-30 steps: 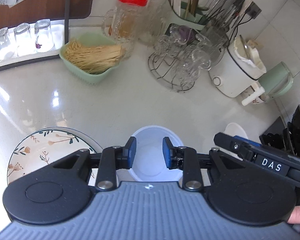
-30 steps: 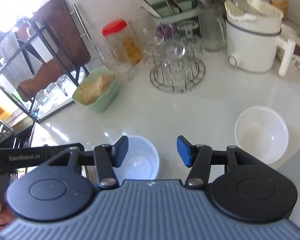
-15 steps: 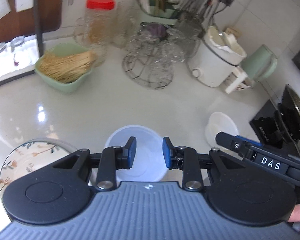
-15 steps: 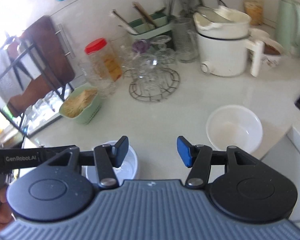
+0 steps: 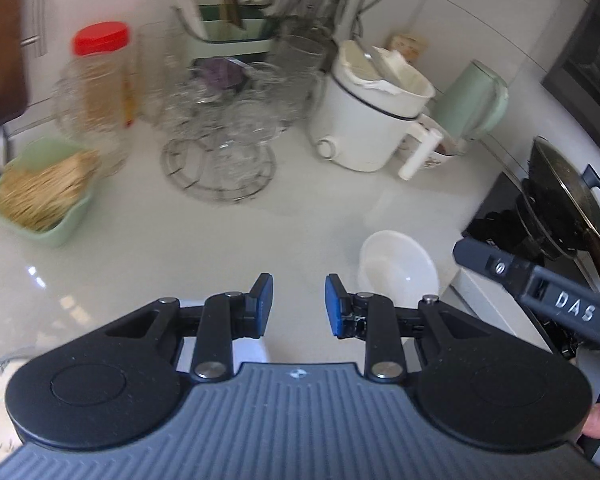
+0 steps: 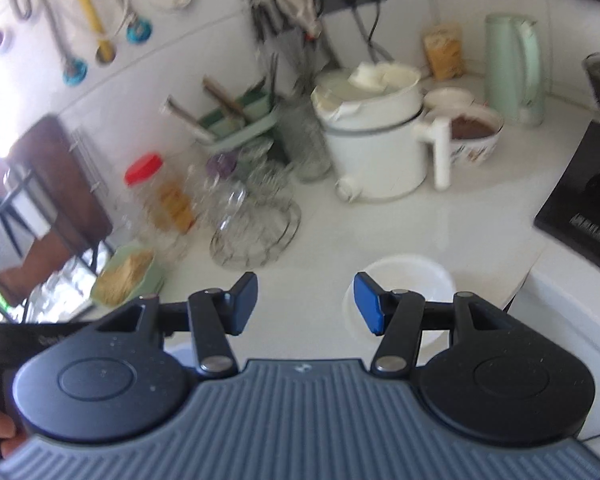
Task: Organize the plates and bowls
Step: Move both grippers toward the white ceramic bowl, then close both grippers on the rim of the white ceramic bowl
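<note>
The bowl is set on the counter, in front of the cooker pot and near the counter's right edge. The wire rack of glasses is placed left of the cooker pot, and the basket lies further left. The kettle is positioned right of the cooker pot, with the utensil holder behind the rack.
</note>
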`<action>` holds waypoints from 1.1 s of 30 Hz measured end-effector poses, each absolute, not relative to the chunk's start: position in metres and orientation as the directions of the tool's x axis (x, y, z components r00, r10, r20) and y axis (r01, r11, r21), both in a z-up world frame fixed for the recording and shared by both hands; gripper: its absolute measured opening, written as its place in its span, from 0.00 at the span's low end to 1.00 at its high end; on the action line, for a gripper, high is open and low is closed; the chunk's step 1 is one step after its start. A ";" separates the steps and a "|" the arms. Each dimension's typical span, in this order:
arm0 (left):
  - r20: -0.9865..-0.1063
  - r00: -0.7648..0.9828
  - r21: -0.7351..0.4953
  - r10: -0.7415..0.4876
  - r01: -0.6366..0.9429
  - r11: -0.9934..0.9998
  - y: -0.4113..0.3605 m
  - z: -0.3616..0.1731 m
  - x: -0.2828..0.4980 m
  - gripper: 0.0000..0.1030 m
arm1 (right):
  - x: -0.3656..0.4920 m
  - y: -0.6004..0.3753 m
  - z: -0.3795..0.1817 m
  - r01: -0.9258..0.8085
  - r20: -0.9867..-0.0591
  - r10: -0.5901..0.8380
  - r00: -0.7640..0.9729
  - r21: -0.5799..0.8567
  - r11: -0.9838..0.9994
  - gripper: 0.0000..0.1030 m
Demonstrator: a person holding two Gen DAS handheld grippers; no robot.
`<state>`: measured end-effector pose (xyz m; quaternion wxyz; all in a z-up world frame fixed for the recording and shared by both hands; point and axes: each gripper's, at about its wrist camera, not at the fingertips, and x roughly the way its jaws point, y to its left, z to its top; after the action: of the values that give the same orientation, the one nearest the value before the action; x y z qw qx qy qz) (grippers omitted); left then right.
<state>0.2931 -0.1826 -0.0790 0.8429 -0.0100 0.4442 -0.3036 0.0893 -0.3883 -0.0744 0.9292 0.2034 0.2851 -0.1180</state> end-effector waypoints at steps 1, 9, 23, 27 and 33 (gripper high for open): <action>-0.743 0.412 -0.288 -0.528 0.515 0.808 -0.190 -0.079 0.296 0.32 | 0.089 -0.394 -0.075 0.345 -0.574 -0.113 0.811 0.314 0.885 0.55; -0.780 0.329 -0.279 -0.532 0.578 0.767 -0.257 -0.089 0.317 0.49 | 0.101 -0.441 -0.097 0.412 -0.607 -0.162 0.778 0.299 0.861 0.55; -0.843 0.282 -0.221 -0.458 0.594 0.773 -0.331 -0.126 0.355 0.62 | 0.140 -0.501 -0.154 0.457 -0.732 -0.093 0.674 0.314 0.832 0.55; -0.871 0.251 -0.217 -0.422 0.573 0.790 -0.338 -0.146 0.362 0.62 | 0.147 -0.508 -0.168 0.448 -0.765 -0.048 0.642 0.323 0.833 0.52; -0.887 0.217 -0.242 -0.407 0.533 0.811 -0.343 -0.169 0.362 0.62 | 0.148 -0.517 -0.183 0.450 -0.797 -0.028 0.603 0.311 0.837 0.51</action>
<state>0.3619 -0.3425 -0.1687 0.7779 0.0572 0.5480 -0.3022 0.1482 -0.5172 -0.1826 0.8599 0.2492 0.4232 -0.1388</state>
